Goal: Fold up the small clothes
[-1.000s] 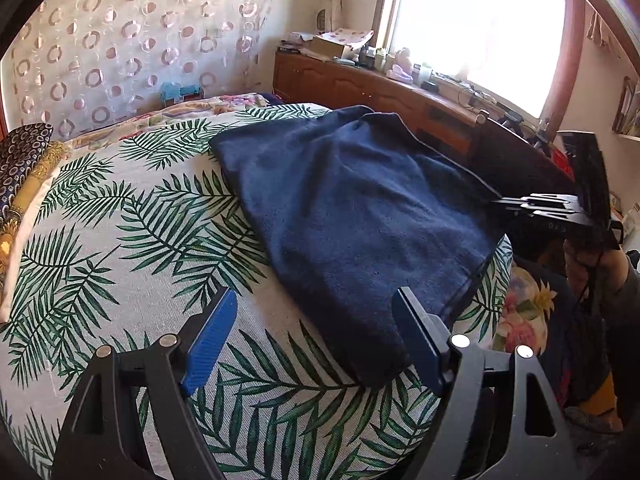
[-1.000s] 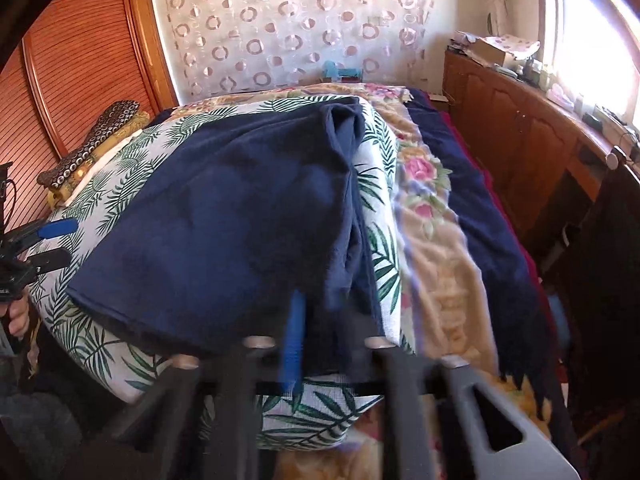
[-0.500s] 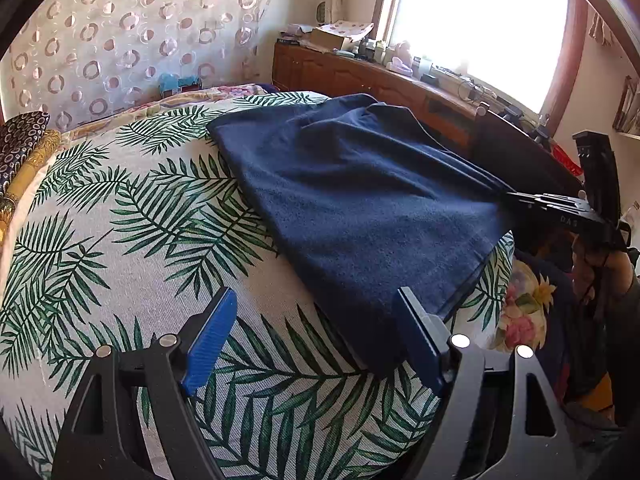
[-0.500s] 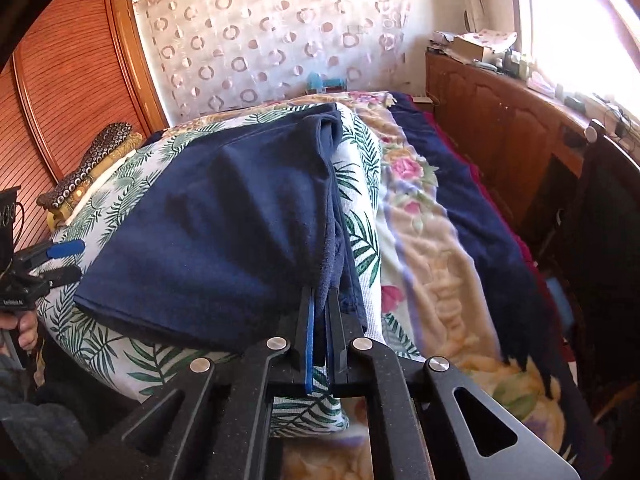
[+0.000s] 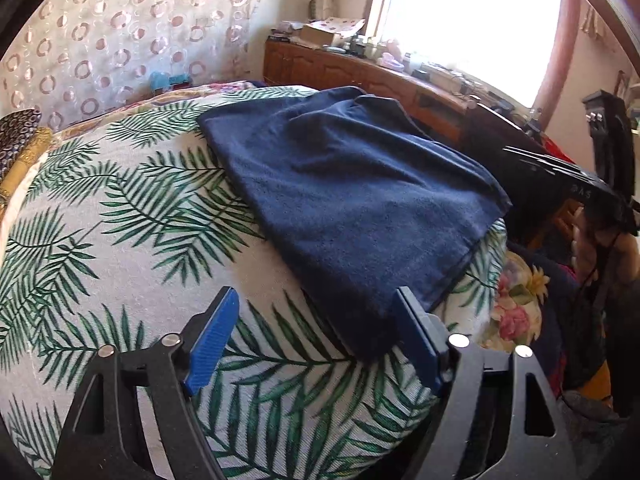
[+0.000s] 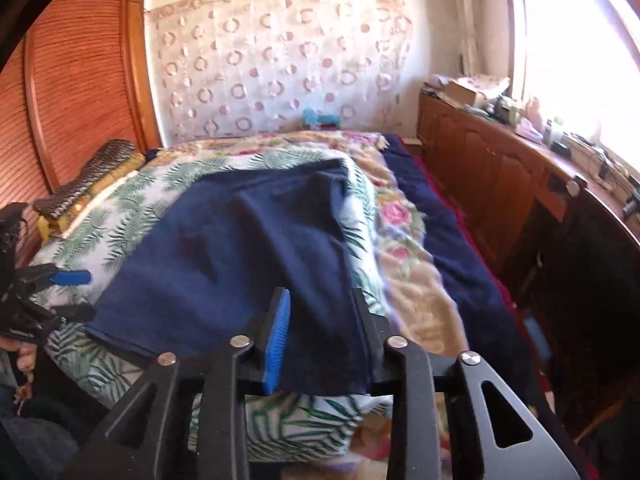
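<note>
**Navy cloth lying on a palm-leaf bed cover, both hand-held grippers at its near edge**

Where the bed's near edge curves away, a dark navy garment [image 5: 360, 208] lies spread on a white cover printed with green palm leaves [image 5: 120, 220]. Its near corner reaches almost to the cover's rim, and its right side runs close to that side of the cover. Left of the garment the cover is bare and open.

The left hand-held gripper [image 5: 316, 340] stands wide, its blue pads apart, the garment's near corner just inside the right pad, nothing gripped. The right hand-held gripper [image 6: 320, 324] has just been opening; its jaws stand partly apart with the garment's near hem between them, pads not pressing it.

Under the palm cover lies a floral blanket [image 6: 404, 248], and beside that a dark blue spread [image 6: 460, 248] hanging toward the floor. A long wooden cabinet [image 6: 500, 168] cluttered with small items runs beneath a bright window, close along the bed's right side. A slatted wooden wardrobe [image 6: 80, 80] stands on the left, a ring-patterned curtain [image 6: 272, 72] behind. Folded patterned cloths [image 6: 92, 176] rest at the far left of the bed.
</note>
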